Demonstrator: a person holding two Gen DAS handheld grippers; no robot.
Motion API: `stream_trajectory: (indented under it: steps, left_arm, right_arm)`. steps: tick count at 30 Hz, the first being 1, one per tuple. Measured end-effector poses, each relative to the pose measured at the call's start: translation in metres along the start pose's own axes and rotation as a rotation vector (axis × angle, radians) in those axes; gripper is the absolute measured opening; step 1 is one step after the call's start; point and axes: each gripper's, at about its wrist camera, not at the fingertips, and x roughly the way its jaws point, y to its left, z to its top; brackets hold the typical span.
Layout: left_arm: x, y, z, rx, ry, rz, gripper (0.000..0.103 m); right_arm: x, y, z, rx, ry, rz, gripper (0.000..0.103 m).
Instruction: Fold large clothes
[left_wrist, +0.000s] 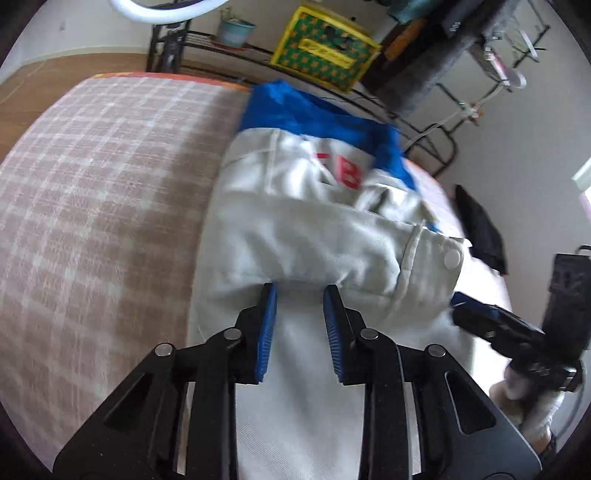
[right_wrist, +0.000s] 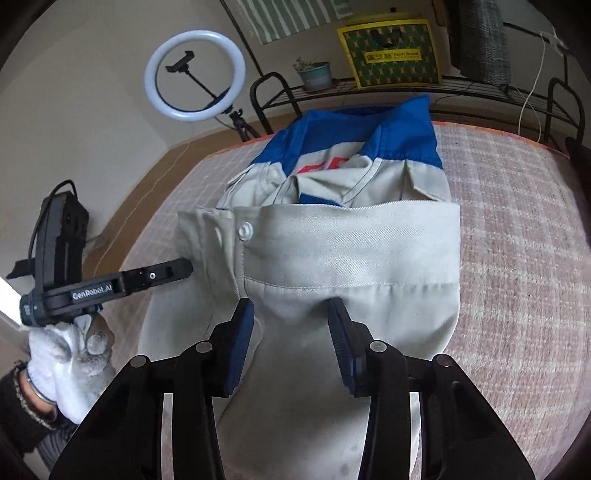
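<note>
We can read "GenRobot.AI" in white on the black body of the left claw (right_wrist: 183, 268), seen from the right wrist view. On the jacket (left_wrist: 314, 229), blurred red letters show, one looking like "B". The yellow box (right_wrist: 391, 55) on the shelf carries a dark label whose print is too small to read.

Grey-and-blue jacket (right_wrist: 351, 251) with blurred, seemingly red lettering on pink-checked bedcover (right_wrist: 517, 240).

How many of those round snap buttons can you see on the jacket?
1: a white snap button at the corner of the folded-up hem of the jacket, beside the front placket. Others may be hidden under the folds.
</note>
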Motion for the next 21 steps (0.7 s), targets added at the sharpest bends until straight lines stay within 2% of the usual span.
stream_trajectory:
  steps: [3,5,6,9,11,16,19,21]
  left_arm:
    - [0.019,0.012,0.000,-0.044,0.021,0.007,0.022]
    - [0.021,0.007,-0.001,0.007,0.013,0.022,0.022]
    - [0.022,0.005,-0.001,0.037,0.012,0.032,0.021]
    - [0.018,0.004,0.002,0.045,0.026,0.025,0.021]
    - [0.006,0.002,0.008,0.047,0.020,-0.023,0.022]
    - [-0.031,0.016,0.042,0.045,-0.086,-0.111,0.022]
    - [-0.021,0.028,0.075,0.086,-0.069,-0.122,0.022]
    - [-0.007,0.030,0.098,0.142,-0.044,-0.091,0.022]
  right_arm:
    - [0.022,-0.010,0.002,0.041,0.041,-0.008,0.040]
    - [0.038,-0.014,0.001,0.038,0.080,-0.048,0.032]
    - [0.041,-0.018,0.000,0.046,0.085,-0.051,0.025]
    - [0.033,-0.021,0.002,0.087,0.089,-0.019,0.026]
    - [0.020,-0.017,0.005,0.067,0.085,0.001,0.028]
    - [-0.023,-0.013,0.021,0.031,0.000,0.093,0.029]
    - [-0.030,-0.027,0.042,0.028,-0.036,0.061,0.029]
    - [-0.020,-0.034,0.062,-0.018,-0.031,-0.017,0.029]
